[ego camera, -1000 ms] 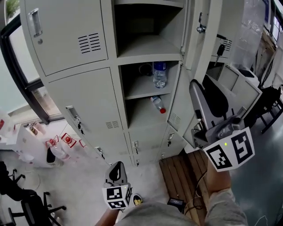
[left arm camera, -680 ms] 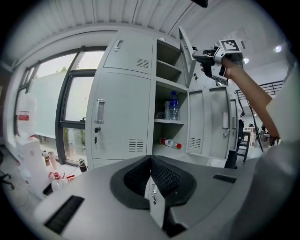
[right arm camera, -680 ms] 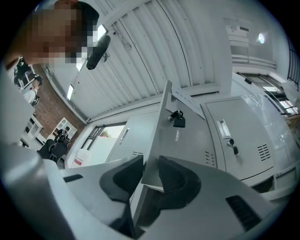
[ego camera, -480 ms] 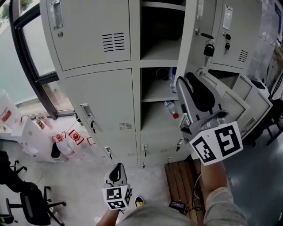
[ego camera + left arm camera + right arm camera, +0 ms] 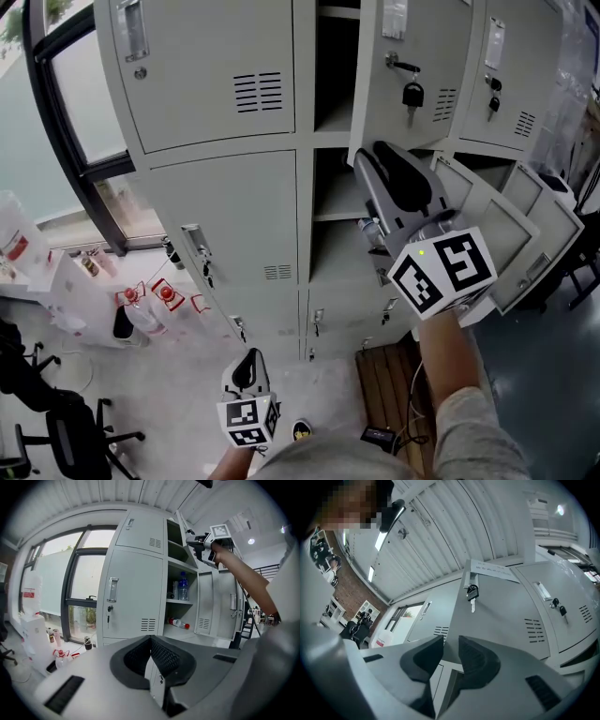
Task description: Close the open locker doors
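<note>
The grey locker bank [image 5: 225, 197] has an open middle column [image 5: 328, 202]. Its upper door [image 5: 412, 56], with a key and padlock [image 5: 410, 92] hanging from the lock, stands partly swung in. My right gripper [image 5: 367, 161] is raised at that door's lower free edge. In the right gripper view the door's [image 5: 506, 606] edge runs between the jaws [image 5: 451, 646], which have just been closing and grip it. Lower doors [image 5: 497, 234] hang open on the right. Two bottles [image 5: 183, 585] [image 5: 179, 623] are on the shelves. My left gripper [image 5: 248, 367] [image 5: 151, 641] hangs low and shut, holding nothing.
A large window [image 5: 75, 112] lies left of the lockers, with plastic jugs and bottles [image 5: 141, 314] on the floor beneath it. A wooden pallet [image 5: 384, 384] lies at the lockers' foot. An office chair [image 5: 66, 441] stands at the bottom left.
The upper door has swung leftward toward its frame with my right gripper at its edge, covering more of the open compartment. The left gripper has hardly shifted in the picture.
</note>
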`<action>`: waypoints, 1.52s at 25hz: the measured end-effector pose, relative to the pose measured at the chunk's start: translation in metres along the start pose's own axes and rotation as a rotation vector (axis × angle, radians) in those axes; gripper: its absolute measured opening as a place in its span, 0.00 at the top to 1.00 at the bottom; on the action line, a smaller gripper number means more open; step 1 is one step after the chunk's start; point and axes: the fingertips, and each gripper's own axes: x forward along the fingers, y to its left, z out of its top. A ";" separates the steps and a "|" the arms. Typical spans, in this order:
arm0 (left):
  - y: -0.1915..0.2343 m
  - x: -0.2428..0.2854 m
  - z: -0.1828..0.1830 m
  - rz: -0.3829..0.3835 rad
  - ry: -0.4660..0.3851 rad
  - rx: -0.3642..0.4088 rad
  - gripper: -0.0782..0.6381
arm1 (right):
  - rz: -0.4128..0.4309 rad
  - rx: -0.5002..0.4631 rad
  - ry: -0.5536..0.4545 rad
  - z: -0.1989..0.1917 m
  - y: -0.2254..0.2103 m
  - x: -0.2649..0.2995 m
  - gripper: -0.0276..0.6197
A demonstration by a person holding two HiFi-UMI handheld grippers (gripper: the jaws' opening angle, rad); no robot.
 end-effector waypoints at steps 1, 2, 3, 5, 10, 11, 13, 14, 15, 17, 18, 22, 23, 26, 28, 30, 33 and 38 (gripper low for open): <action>0.002 0.000 0.000 0.000 0.001 -0.004 0.88 | 0.004 0.006 0.003 -0.003 0.000 0.004 0.78; 0.004 0.001 0.000 0.000 0.003 -0.008 0.88 | 0.005 0.009 0.006 -0.005 0.000 0.008 0.78; 0.006 0.002 0.000 0.000 0.003 -0.009 0.88 | 0.004 0.009 0.009 -0.008 0.000 0.012 0.78; 0.011 0.003 0.001 0.005 -0.002 -0.005 0.88 | -0.003 0.015 0.019 -0.014 -0.002 0.019 0.79; 0.022 0.002 0.004 0.017 -0.010 -0.004 0.88 | -0.038 0.037 0.043 -0.029 -0.013 0.036 0.82; 0.025 0.002 0.004 0.020 -0.010 -0.006 0.88 | -0.042 0.035 0.050 -0.032 -0.015 0.040 0.82; 0.031 0.002 0.003 0.025 -0.013 -0.010 0.88 | -0.051 0.038 0.065 -0.040 -0.018 0.049 0.82; 0.034 0.003 0.002 0.028 -0.013 -0.011 0.88 | -0.057 0.040 0.073 -0.044 -0.020 0.053 0.82; 0.036 0.003 0.002 0.031 -0.013 -0.012 0.88 | -0.064 0.041 0.080 -0.048 -0.023 0.058 0.83; 0.042 0.004 0.001 0.036 -0.012 -0.014 0.88 | -0.081 0.038 0.095 -0.056 -0.028 0.066 0.83; 0.044 0.004 0.000 0.039 -0.009 -0.014 0.88 | -0.088 0.038 0.101 -0.060 -0.031 0.069 0.83; 0.053 0.004 -0.004 0.050 0.001 -0.019 0.88 | -0.113 0.023 0.118 -0.070 -0.038 0.079 0.84; 0.055 0.005 -0.005 0.052 0.003 -0.020 0.88 | -0.118 0.017 0.119 -0.072 -0.039 0.081 0.84; 0.059 0.009 -0.008 0.054 0.010 -0.025 0.88 | -0.138 -0.006 0.110 -0.072 -0.041 0.083 0.86; 0.058 0.011 -0.008 0.047 0.010 -0.028 0.88 | -0.149 -0.024 0.105 -0.072 -0.041 0.083 0.86; 0.055 0.014 -0.008 0.033 0.009 -0.026 0.88 | -0.152 -0.040 0.107 -0.073 -0.041 0.082 0.87; 0.047 0.018 -0.005 0.006 0.005 -0.021 0.88 | -0.134 -0.032 0.123 -0.079 -0.035 0.077 0.87; 0.028 0.024 -0.006 -0.053 0.009 0.006 0.88 | -0.120 -0.017 0.150 -0.101 -0.007 0.026 0.87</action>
